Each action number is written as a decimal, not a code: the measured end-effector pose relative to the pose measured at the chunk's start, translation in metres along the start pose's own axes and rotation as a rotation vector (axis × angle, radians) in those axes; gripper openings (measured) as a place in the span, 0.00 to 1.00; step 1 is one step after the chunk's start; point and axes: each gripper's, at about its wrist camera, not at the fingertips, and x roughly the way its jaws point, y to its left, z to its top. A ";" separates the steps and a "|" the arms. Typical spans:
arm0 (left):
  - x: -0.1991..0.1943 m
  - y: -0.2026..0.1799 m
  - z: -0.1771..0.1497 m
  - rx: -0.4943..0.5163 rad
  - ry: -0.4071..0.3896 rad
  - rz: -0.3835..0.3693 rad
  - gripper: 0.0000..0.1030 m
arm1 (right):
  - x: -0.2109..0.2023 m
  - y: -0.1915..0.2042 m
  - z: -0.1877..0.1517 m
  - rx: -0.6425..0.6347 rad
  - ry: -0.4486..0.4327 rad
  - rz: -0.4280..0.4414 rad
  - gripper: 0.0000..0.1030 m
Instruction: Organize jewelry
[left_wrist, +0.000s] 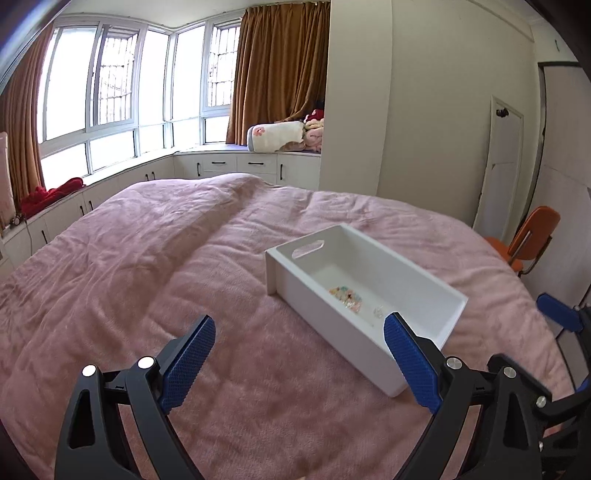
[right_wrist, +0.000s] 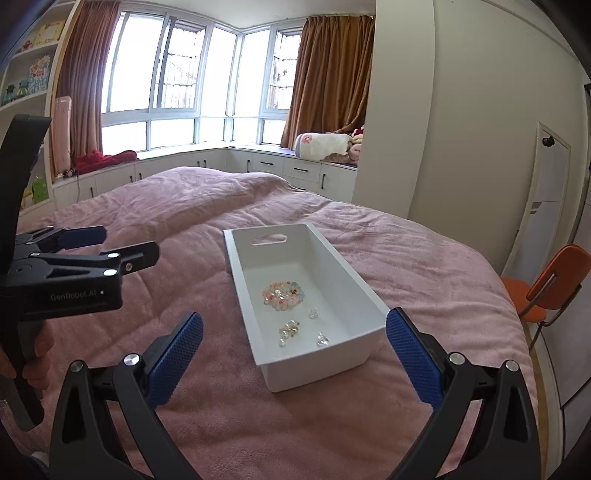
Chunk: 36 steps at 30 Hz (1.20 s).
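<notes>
A white bin with a handle slot in its far end wall lies on a bed covered by a rumpled pink blanket; inside it, on the floor of the bin, sits a coiled beaded bracelet of pale pink, blue and clear beads, with three smaller clear pieces scattered just nearer the camera, apart from the coil and from each other. In the left wrist view the same bin lies to the right of centre, the bracelet near its long near wall.

The left gripper hovers above the blanket with its blue-padded fingers spread wide and holding nothing; the right-hand finger overlaps the near corner of the bin in the view, though whether it touches is unclear. The right gripper is likewise wide apart and empty, its fingers framing the near end of the bin. From the right wrist view the left gripper shows at the left edge, above the blanket, well left of the bin.

An orange chair stands beside the bed on the right; brown curtains flank the bay window beyond.
</notes>
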 end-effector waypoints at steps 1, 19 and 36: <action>0.001 -0.001 -0.003 0.006 0.000 0.008 0.91 | 0.000 -0.001 -0.003 0.005 -0.001 -0.006 0.95; 0.018 -0.014 -0.036 0.034 -0.016 0.026 0.91 | 0.014 -0.013 -0.034 0.057 0.000 -0.019 0.95; 0.016 -0.010 -0.041 0.008 -0.046 0.056 0.91 | 0.001 -0.008 -0.027 0.035 -0.103 -0.011 0.95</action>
